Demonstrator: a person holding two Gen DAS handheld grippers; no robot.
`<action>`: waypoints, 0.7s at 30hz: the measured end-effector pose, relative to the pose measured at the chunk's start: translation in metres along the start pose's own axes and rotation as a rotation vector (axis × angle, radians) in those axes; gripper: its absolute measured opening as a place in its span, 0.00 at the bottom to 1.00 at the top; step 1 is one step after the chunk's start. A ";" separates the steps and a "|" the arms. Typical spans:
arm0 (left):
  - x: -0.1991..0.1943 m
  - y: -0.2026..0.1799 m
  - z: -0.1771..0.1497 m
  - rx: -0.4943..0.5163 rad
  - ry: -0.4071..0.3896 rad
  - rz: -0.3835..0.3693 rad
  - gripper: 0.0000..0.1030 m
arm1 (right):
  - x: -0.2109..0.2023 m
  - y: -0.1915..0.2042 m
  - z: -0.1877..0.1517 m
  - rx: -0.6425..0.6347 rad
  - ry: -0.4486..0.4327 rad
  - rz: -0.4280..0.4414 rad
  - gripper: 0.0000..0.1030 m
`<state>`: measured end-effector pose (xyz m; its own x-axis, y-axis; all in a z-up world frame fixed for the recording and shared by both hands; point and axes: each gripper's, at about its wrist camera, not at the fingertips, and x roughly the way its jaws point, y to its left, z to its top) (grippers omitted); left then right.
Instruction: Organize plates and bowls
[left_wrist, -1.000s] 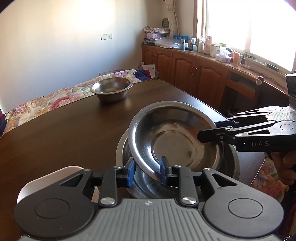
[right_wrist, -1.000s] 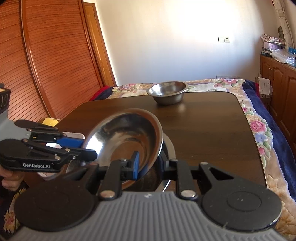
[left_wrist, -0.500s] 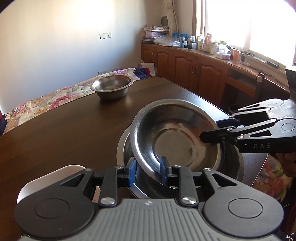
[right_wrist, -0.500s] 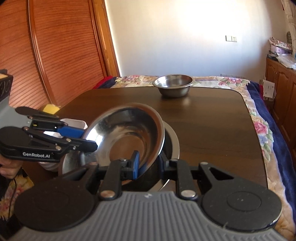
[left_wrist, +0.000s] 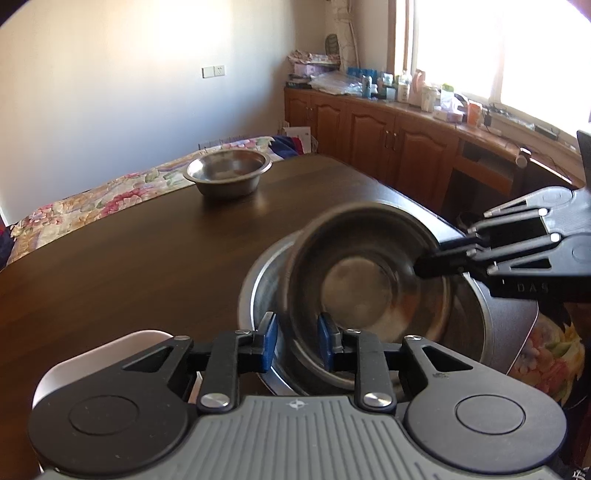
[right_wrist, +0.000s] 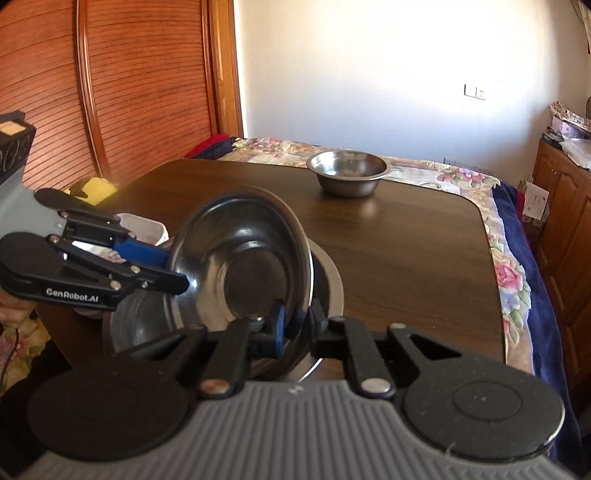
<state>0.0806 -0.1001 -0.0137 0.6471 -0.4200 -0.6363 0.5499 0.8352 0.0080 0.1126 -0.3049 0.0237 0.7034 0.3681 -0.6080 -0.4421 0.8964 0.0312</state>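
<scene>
A steel plate (left_wrist: 365, 288) is tilted up above a larger steel basin (left_wrist: 262, 273) on the dark wooden table (left_wrist: 129, 258). My left gripper (left_wrist: 295, 341) straddles the plate's near rim with its blue pads apart, not pinching. My right gripper (right_wrist: 293, 325) is shut on the plate's opposite rim (right_wrist: 299, 258) and holds it; it also shows in the left wrist view (left_wrist: 424, 266). The left gripper shows in the right wrist view (right_wrist: 177, 273) at the plate's left rim. A small steel bowl (left_wrist: 229, 173) stands at the table's far side, also in the right wrist view (right_wrist: 349, 171).
A white container (right_wrist: 142, 227) sits at the table's left edge beside the basin. Wooden cabinets (left_wrist: 399, 147) with cluttered tops run along the window wall. A floral bedspread (right_wrist: 509, 273) lies past the table's far and right edges.
The plate has tilted up more steeply over the basin and is blurred with motion. My left gripper's pads have spread wider around its rim. The right gripper keeps its grip.
</scene>
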 end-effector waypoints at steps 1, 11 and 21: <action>-0.001 0.001 0.001 -0.007 -0.005 -0.001 0.27 | 0.000 0.000 0.000 -0.004 0.002 -0.001 0.10; -0.007 0.002 0.006 -0.013 -0.036 0.006 0.27 | 0.004 0.003 0.004 -0.043 0.026 -0.015 0.11; -0.010 0.005 0.007 -0.019 -0.062 0.020 0.27 | 0.009 0.010 0.006 -0.075 0.043 -0.032 0.15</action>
<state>0.0802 -0.0940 -0.0020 0.6898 -0.4242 -0.5867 0.5272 0.8497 0.0055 0.1183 -0.2914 0.0235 0.6940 0.3275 -0.6412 -0.4619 0.8857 -0.0474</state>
